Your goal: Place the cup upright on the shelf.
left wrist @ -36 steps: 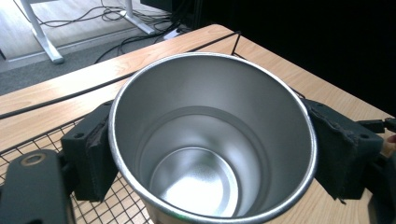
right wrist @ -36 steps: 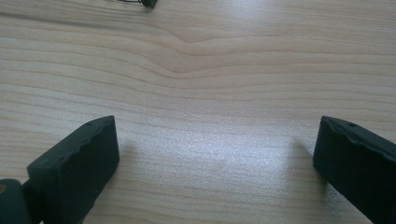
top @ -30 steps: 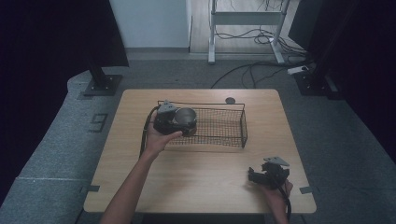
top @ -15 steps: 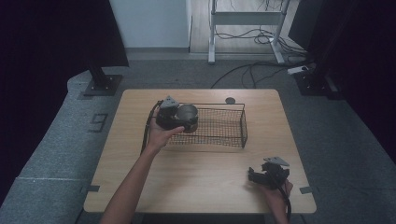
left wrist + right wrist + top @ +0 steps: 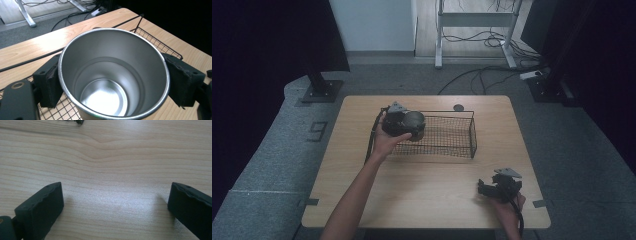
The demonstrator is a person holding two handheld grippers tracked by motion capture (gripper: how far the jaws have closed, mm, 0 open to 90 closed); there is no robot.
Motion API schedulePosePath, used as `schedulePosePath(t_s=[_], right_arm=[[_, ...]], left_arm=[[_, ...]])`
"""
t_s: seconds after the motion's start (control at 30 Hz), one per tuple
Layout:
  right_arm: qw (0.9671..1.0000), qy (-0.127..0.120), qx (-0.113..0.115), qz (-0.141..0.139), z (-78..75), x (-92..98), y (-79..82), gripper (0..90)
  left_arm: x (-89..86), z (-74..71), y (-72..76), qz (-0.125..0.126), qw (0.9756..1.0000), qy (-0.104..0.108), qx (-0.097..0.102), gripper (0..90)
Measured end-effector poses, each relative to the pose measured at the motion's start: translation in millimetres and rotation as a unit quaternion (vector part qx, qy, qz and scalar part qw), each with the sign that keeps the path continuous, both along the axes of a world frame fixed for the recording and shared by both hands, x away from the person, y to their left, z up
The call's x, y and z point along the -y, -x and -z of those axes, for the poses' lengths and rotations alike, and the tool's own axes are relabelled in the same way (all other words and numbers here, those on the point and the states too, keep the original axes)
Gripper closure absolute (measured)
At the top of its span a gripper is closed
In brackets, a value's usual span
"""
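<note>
Steel cup (image 5: 113, 75) clamped between both jaws of the left gripper (image 5: 408, 125), pads pressed on opposite sides of the wall just below the rim. Held upright or nearly so, mouth up, empty, inside bright and bare. Grip across the widest part, probably so the round wall cannot roll out sideways.

Position of cup: over the left end of the wire basket (image 5: 447, 135), at or just above its rim; cannot tell whether the base already touches the mesh floor. In the left gripper view, mesh visible under and beside the cup, top wire of the basket running behind it. Basket itself toward the far edge of the table (image 5: 362, 175), slightly left of centre. Judged step: lowering or lifting at the basket's left end; direction not decidable from this moment alone.

Right gripper (image 5: 499, 187) parked near the near right corner of the table, jaws spread wide with bare wood grain between them, holding nothing. Kept well apart from the basket, likely to leave the left hand free room.

Small dark round disc (image 5: 458, 107) on the table just beyond the basket's far side, untouched.

Writing: none legible on cup, basket or grippers. A figure resembling "9" (image 5: 318, 131) on the grey floor mat off the table's left edge.
</note>
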State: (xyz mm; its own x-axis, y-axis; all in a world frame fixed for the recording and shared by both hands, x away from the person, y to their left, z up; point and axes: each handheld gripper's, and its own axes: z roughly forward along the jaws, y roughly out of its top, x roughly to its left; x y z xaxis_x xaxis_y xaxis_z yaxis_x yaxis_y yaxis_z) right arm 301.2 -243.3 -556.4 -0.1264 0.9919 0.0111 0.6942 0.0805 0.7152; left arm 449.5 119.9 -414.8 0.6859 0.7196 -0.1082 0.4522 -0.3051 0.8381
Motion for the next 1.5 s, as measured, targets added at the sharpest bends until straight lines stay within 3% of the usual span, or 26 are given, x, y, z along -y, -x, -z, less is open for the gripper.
schedulePosePath(t_s=[0.53, 0.73, 1.5], right_arm=[[1.0, 0.0, 0.0, 0.0, 0.0, 0.0, 0.0, 0.2], [1.0, 0.0, 0.0, 0.0, 0.0, 0.0, 0.0, 0.3], [1.0, 0.0, 0.0, 0.0, 0.0, 0.0, 0.0, 0.2]], left_arm=[[1.8, 21.8, -13.1, -0.008, 0.9997, -0.003, -0.021, 14.6], [4.5, 27.6, -16.1, -0.005, 0.9994, 0.007, -0.034, 14.6], [14.8, 50.9, -27.2, -0.01, 0.9982, -0.02, -0.057, 14.6]])
